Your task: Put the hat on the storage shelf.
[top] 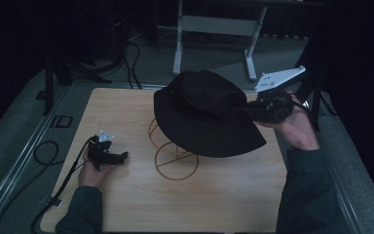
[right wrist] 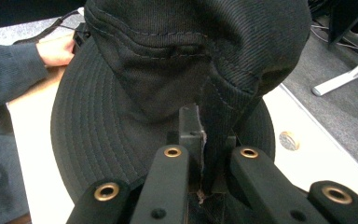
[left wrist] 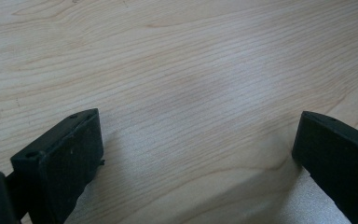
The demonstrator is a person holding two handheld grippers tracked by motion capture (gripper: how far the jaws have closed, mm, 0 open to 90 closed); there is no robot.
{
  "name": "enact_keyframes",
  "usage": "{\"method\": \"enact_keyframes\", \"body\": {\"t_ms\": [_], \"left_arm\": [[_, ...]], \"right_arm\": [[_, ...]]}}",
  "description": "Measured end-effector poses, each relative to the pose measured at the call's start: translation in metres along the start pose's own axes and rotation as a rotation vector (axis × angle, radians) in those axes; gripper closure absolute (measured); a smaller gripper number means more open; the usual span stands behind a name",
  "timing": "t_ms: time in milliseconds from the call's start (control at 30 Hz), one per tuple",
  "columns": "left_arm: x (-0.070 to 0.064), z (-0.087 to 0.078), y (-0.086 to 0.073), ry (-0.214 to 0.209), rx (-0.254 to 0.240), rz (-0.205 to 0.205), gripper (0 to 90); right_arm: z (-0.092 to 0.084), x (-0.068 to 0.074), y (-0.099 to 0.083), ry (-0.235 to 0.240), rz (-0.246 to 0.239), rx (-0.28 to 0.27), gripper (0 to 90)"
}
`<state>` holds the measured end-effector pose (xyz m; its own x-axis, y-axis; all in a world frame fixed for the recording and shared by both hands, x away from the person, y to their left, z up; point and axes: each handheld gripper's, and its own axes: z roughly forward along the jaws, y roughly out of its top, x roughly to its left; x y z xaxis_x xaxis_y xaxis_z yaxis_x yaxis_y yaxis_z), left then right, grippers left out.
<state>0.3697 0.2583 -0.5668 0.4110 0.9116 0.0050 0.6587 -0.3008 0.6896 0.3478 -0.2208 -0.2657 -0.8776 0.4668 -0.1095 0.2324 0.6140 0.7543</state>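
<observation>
A black bucket hat (top: 204,112) sits on top of a gold wire spiral stand (top: 175,158) in the middle of the wooden table (top: 224,195). My right gripper (top: 246,108) reaches in from the right and is shut on a pinched fold of the hat's crown (right wrist: 214,121), just above the brim (right wrist: 98,135). My left gripper (top: 122,157) rests low on the table at the left, apart from the hat. Its jaws stand open over bare wood (left wrist: 196,93) with nothing between them.
A person's hand and dark sleeve (right wrist: 9,74) lie beyond the hat in the right gripper view. A cable (top: 63,180) trails off the table's left edge. A white-legged frame (top: 214,29) stands on the floor behind the table.
</observation>
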Motion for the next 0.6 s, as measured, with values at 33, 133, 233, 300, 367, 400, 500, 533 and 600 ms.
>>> {"method": "enact_keyframes", "body": {"t_ms": [33, 133, 233, 300, 367, 400, 500, 533, 600], "left_arm": [[0.000, 0.000, 0.000, 0.000, 0.001, 0.001, 2.0], [0.000, 0.000, 0.000, 0.000, 0.001, 0.001, 2.0], [0.000, 0.000, 0.000, 0.000, 0.000, 0.001, 2.0], [0.000, 0.000, 0.000, 0.000, 0.000, 0.001, 2.0], [0.000, 0.000, 0.000, 0.000, 0.000, 0.001, 2.0], [0.000, 0.000, 0.000, 0.000, 0.000, 0.001, 2.0], [0.000, 0.000, 0.000, 0.000, 0.000, 0.000, 2.0], [0.000, 0.000, 0.000, 0.000, 0.000, 0.001, 2.0], [0.000, 0.000, 0.000, 0.000, 0.000, 0.001, 2.0]], "right_arm": [[0.002, 0.001, 0.001, 0.002, 0.000, 0.003, 88.3], [0.007, 0.003, 0.003, 0.013, -0.008, 0.013, 88.3], [0.015, 0.006, 0.005, 0.026, -0.016, 0.026, 88.2], [0.021, 0.008, 0.007, 0.039, -0.024, 0.036, 88.2], [0.028, 0.010, 0.008, 0.053, -0.030, 0.049, 88.2], [0.031, 0.011, 0.008, 0.059, -0.035, 0.057, 88.2], [0.041, 0.014, 0.008, 0.067, -0.038, 0.079, 88.0], [0.044, 0.014, 0.008, 0.070, -0.036, 0.085, 88.0], [0.049, 0.015, 0.007, 0.070, -0.040, 0.108, 87.9]]}}
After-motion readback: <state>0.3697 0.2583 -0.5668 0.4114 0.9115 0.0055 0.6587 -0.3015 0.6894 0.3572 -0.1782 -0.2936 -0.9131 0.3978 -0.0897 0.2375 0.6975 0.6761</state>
